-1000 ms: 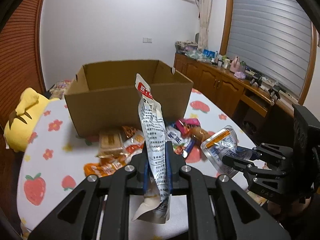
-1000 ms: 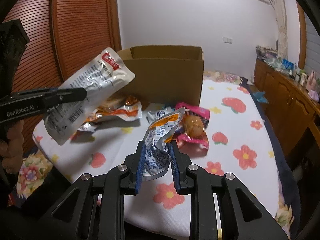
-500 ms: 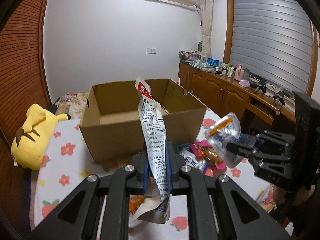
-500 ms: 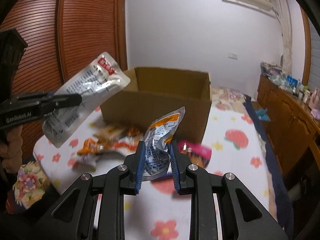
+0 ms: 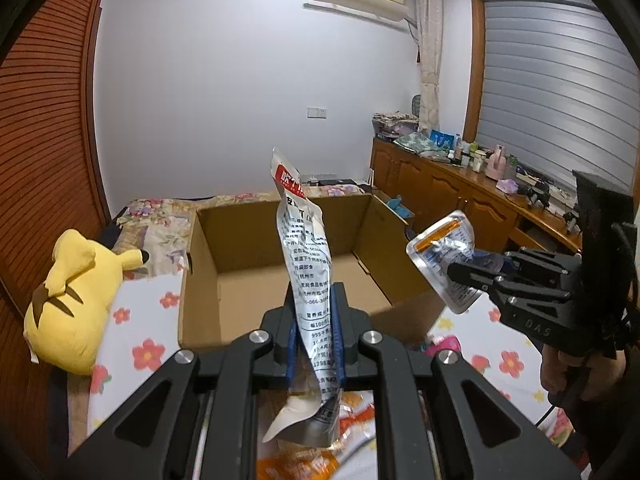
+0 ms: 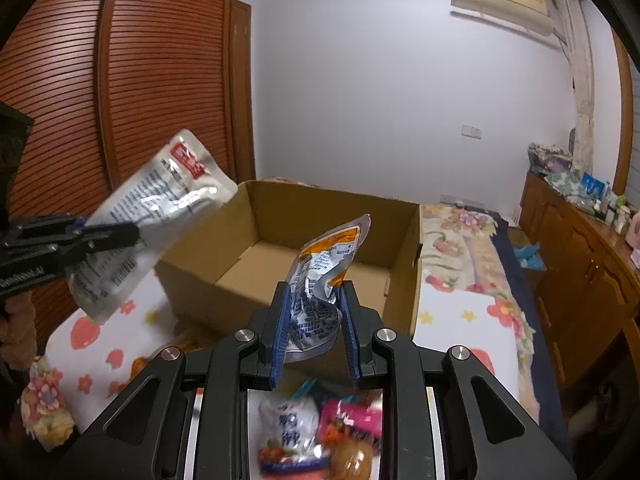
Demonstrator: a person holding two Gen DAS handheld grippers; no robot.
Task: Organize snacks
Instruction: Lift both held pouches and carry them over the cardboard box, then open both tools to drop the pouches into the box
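Note:
My left gripper (image 5: 314, 332) is shut on a long silver snack pouch with a red label (image 5: 306, 264), held upright over the near wall of an open cardboard box (image 5: 280, 296). That pouch also shows in the right wrist view (image 6: 156, 216). My right gripper (image 6: 314, 336) is shut on a crumpled silver and orange snack pouch (image 6: 320, 276), held above the box's near right corner; it also shows in the left wrist view (image 5: 448, 260). The box (image 6: 304, 264) looks empty inside.
Loose snack packets lie on the flowered cloth below the grippers (image 6: 320, 432) (image 5: 312, 460). A yellow plush toy (image 5: 72, 300) lies left of the box. A wooden cabinet with clutter (image 5: 460, 184) runs along the right; a slatted wooden door (image 6: 120, 80) stands at the left.
Both grippers have risen and moved forward with their pouches, from above the loose snacks to over the box's near edge. The box's inside now shows.

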